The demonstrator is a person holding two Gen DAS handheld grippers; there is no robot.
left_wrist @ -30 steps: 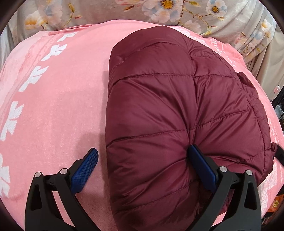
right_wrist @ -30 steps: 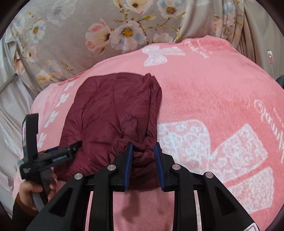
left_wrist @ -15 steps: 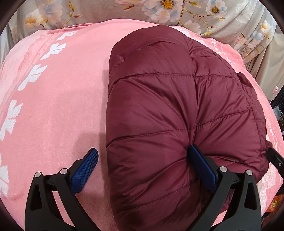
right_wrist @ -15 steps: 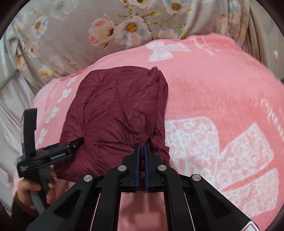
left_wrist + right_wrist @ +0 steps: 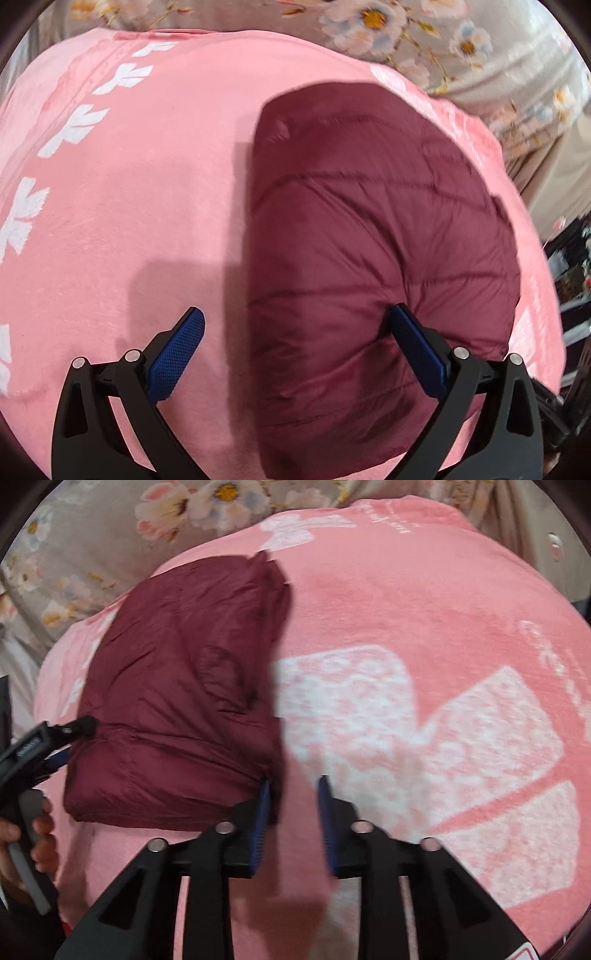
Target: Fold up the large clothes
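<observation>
**Folded jacket on the pink blanket, both grippers parted**

Your left gripper [image 5: 295, 350] gapes wide, its right pad dented into the maroon jacket [image 5: 369, 240] at frame centre. Only the right view shows your right gripper [image 5: 293, 819] narrowly parted, beside the jacket's near corner, over the blanket [image 5: 424, 627].

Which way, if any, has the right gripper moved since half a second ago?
Yes. The right gripper has moved right: its jaws, earlier shut on the maroon jacket, now stand open beside its corner, over the pink blanket and its white bow print.

Pink blanket [image 5: 424, 609] (white bows) before grey floral curtain [image 5: 480, 55].
</observation>
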